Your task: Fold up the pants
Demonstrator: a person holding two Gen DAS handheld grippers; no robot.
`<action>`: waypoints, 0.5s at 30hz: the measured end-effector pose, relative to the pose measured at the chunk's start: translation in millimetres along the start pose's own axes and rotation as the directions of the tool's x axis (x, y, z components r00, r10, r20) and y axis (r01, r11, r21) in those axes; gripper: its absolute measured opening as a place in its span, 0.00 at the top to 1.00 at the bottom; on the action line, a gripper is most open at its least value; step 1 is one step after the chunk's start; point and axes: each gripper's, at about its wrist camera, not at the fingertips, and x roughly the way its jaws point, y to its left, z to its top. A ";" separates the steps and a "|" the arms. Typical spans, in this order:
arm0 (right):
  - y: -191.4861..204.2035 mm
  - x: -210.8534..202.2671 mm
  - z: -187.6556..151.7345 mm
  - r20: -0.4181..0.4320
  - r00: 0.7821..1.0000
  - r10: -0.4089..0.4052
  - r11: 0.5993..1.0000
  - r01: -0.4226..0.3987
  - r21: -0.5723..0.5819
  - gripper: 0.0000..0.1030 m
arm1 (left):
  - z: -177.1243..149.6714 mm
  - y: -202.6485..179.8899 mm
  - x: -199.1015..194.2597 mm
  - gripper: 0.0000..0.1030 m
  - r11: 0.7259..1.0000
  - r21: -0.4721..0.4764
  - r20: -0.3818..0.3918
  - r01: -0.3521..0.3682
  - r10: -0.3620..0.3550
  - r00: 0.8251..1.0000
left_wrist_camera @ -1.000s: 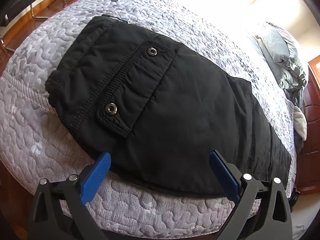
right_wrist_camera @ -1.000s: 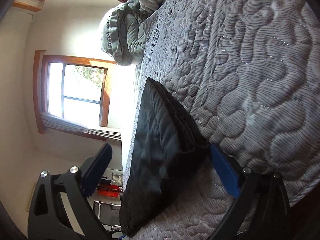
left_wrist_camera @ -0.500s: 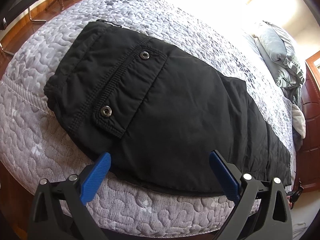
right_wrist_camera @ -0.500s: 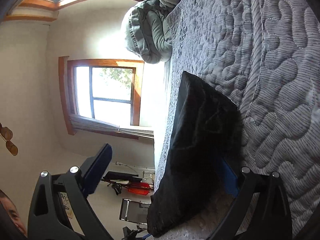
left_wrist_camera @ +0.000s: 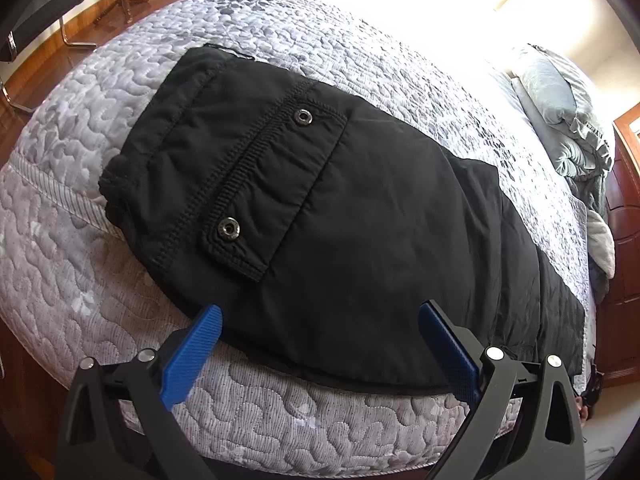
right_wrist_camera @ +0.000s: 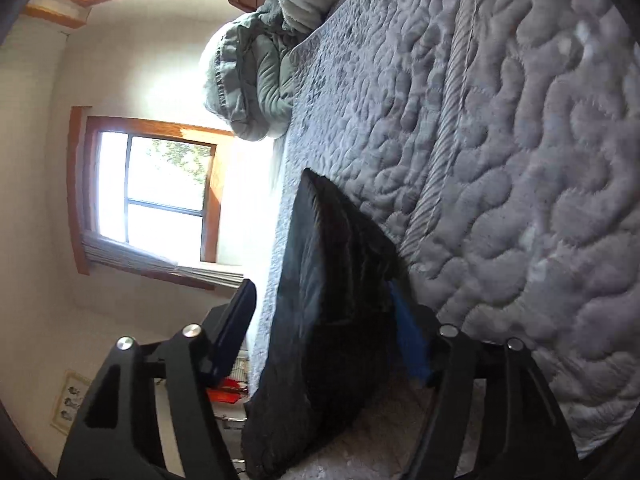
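While the black pants (left_wrist_camera: 360, 216) are lying flat along the near edge of the bed (left_wrist_camera: 280, 40), waistband and snap pocket (left_wrist_camera: 276, 184) to the left, legs running off right toward the pillows (left_wrist_camera: 560, 92), the left gripper (left_wrist_camera: 320, 340) is hovering over the seat w/ jaws wide apart, nothing between them. It's pointing steeply down at the near hem, and the framing is barely differing from a sec ago, so this hand is waiting, not grabbing yet.

Right wrist view, rolled on its side: the right gripper (right_wrist_camera: 320, 320) is coming in nearly level at the leg end of the pants (right_wrist_camera: 332, 300), and its jaws have just been closing. One blue finger (right_wrist_camera: 408, 344) is sitting tucked under the fabric against the bed (right_wrist_camera: 520, 160); the other (right_wrist_camera: 232, 328) is standing clear of the cloth, in front of the window (right_wrist_camera: 160, 192). Fabric is between the jaws but not pinched as yet. Vs. a sec ago the leg end is looking lifted and bunched, so the fold is probably about to start: a grip on the cuff, then carrying it toward the waistband.
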 end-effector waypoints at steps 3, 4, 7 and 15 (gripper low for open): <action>-14.3 3.2 -0.3 -0.046 0.999 0.002 1.000 -0.001 0.030 0.17 | 0.7 5.8 3.4 0.04 1.000 -0.012 -0.009 0.001 -0.001 1.000; -14.9 3.6 -1.1 -0.051 0.999 0.003 1.000 -0.002 0.021 0.18 | 0.5 6.8 4.9 0.04 1.000 -0.017 -0.012 0.002 -0.002 1.000; -13.4 4.4 -7.3 -0.081 0.996 -0.034 0.999 0.032 -0.017 0.19 | -1.8 4.6 7.5 0.04 1.000 -0.011 -0.018 0.007 -0.007 1.000; 2.7 36.7 -6.5 -0.160 0.986 -0.039 0.996 0.026 -0.081 0.11 | -6.5 2.8 11.2 0.04 1.000 -0.012 -0.022 0.011 -0.011 1.000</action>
